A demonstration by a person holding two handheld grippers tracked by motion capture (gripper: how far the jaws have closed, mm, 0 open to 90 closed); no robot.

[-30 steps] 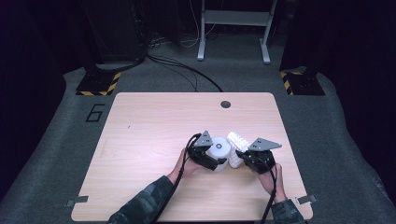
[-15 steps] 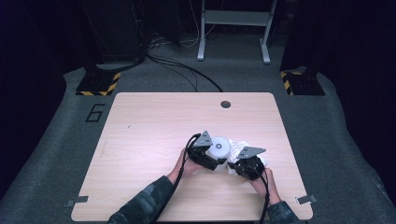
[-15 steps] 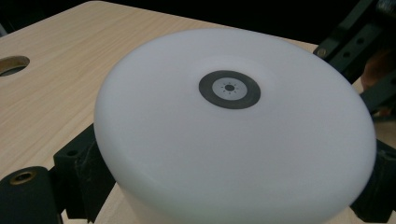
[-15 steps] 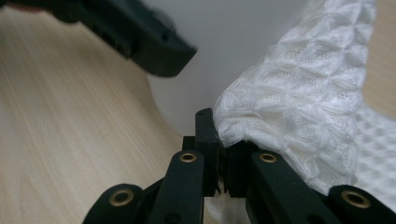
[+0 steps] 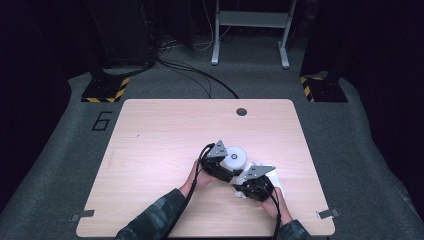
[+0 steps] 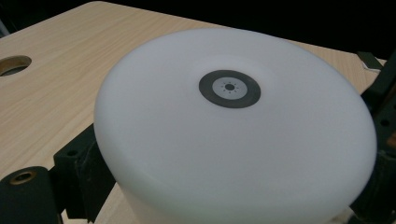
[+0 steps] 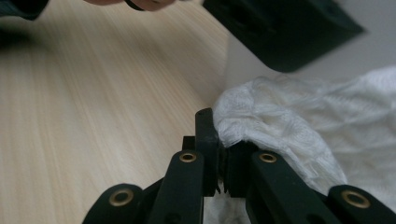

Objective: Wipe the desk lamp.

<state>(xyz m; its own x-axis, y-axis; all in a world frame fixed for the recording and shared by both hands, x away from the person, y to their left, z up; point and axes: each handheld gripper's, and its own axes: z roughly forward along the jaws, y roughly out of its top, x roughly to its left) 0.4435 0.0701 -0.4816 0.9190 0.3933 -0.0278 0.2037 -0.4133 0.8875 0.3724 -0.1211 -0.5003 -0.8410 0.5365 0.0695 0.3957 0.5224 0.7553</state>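
Since a second ago the right hand-held gripper (image 5: 251, 176) has come down and in toward the person, bringing the white wipe (image 7: 299, 126) from beside the white round container (image 5: 234, 158) down onto the tabletop (image 5: 165, 135); the left one has kept its place.

That wipe now lies crumpled just to the right of the container, near the front right part of the tabletop, with one edge pinched between the right hand-held gripper's jaws, which are clenched tight on it in the right gripper view. The container stands upright beside it, and the left hand-held gripper (image 5: 226, 161) grasps it from the sides, its black jaws pressed to either flank in the left gripper view, the lid with its small dark ring (image 6: 229, 88) facing up.

Judging from this, the thin pinch on the wipe could slip if it is dragged against the container's wall, and a hard sideways push might tip or twist the container in the left grip.

Both forearms come in from the near edge; the left hand (image 5: 196, 176) reaches forward and level, the right hand (image 5: 278, 204) angles low with its jaws close to the wood
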